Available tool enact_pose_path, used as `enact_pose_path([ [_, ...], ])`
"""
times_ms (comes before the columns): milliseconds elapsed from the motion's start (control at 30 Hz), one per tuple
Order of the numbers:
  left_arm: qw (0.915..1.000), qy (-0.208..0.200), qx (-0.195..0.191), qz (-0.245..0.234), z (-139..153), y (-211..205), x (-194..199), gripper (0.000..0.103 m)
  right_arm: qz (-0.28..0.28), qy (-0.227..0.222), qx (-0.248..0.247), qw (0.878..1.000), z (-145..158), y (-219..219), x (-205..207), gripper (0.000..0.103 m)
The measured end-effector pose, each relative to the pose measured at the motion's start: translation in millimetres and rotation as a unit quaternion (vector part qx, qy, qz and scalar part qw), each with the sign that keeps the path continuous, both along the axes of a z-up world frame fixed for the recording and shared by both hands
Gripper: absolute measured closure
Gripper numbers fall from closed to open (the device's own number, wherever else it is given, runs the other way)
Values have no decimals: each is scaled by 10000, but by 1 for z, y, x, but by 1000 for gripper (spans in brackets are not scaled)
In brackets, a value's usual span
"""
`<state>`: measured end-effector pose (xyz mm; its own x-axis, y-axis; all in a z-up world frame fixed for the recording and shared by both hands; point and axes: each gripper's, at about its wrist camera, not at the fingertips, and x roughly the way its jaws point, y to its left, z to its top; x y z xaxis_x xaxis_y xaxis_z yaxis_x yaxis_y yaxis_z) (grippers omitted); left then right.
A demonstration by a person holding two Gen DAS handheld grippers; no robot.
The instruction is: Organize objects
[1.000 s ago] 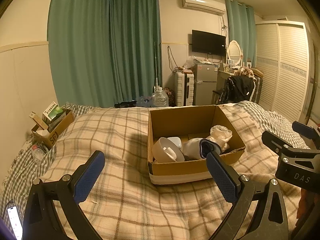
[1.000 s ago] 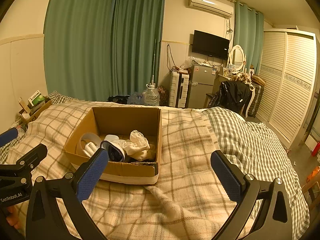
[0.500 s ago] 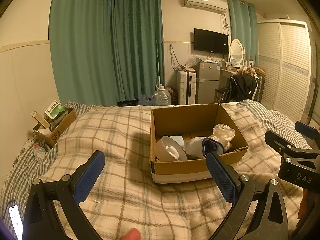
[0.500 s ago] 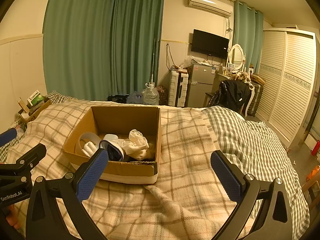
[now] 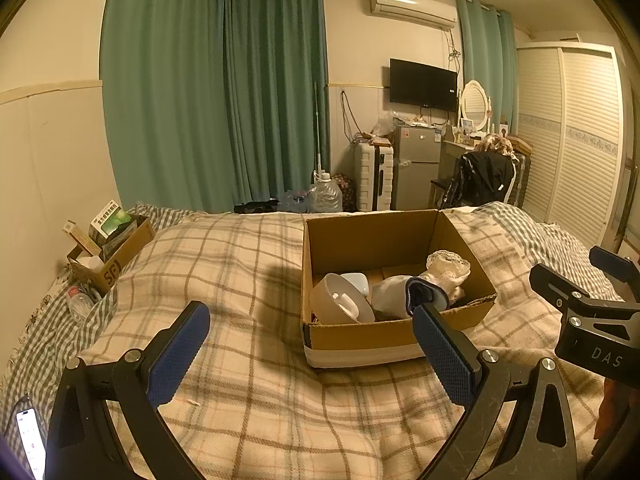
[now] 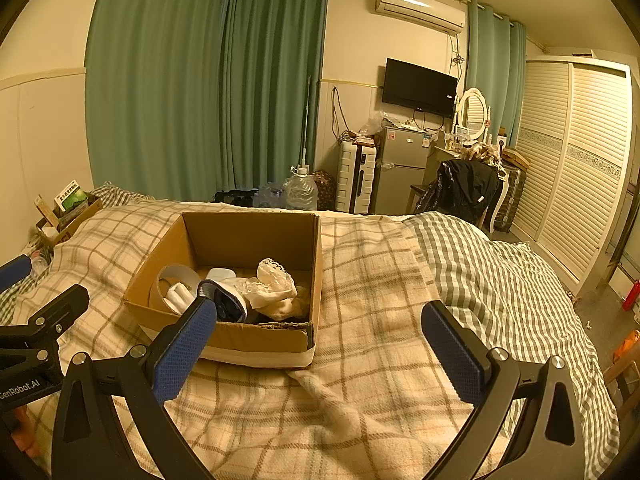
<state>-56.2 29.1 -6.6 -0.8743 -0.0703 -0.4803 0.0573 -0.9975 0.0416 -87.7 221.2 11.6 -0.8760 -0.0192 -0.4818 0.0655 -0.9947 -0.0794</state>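
An open cardboard box [image 5: 372,340] stands on the plaid blanket; it also shows in the right wrist view [image 6: 256,340]. Inside lie a white cup [image 5: 338,306], a small white case [image 5: 358,280], a grey-blue sock [image 5: 420,294] and a lace cloth [image 5: 446,266]. My left gripper [image 5: 310,354] is open and empty, held above the blanket in front of the box. My right gripper [image 6: 320,350] is open and empty, just right of the box's near corner. Each gripper shows at the edge of the other's view.
A small cardboard box with packets [image 5: 116,240] sits at the bed's left edge, a bottle [image 5: 80,306] below it. A phone [image 5: 30,440] lies at lower left. Green-checked bedding [image 6: 500,280] covers the right. Furniture and a wardrobe stand beyond the bed.
Both views have shifted slightly; the box sits a little further right in the left wrist view. Both grippers stay open and empty. A fingertip seen briefly at the bottom edge is gone.
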Motion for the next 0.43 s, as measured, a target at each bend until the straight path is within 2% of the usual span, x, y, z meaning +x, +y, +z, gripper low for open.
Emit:
enact_pose_path([
  [433, 10000, 69, -16, 66, 2, -1, 2, 0, -7, -33, 10, 10000, -4, 1, 0, 0],
])
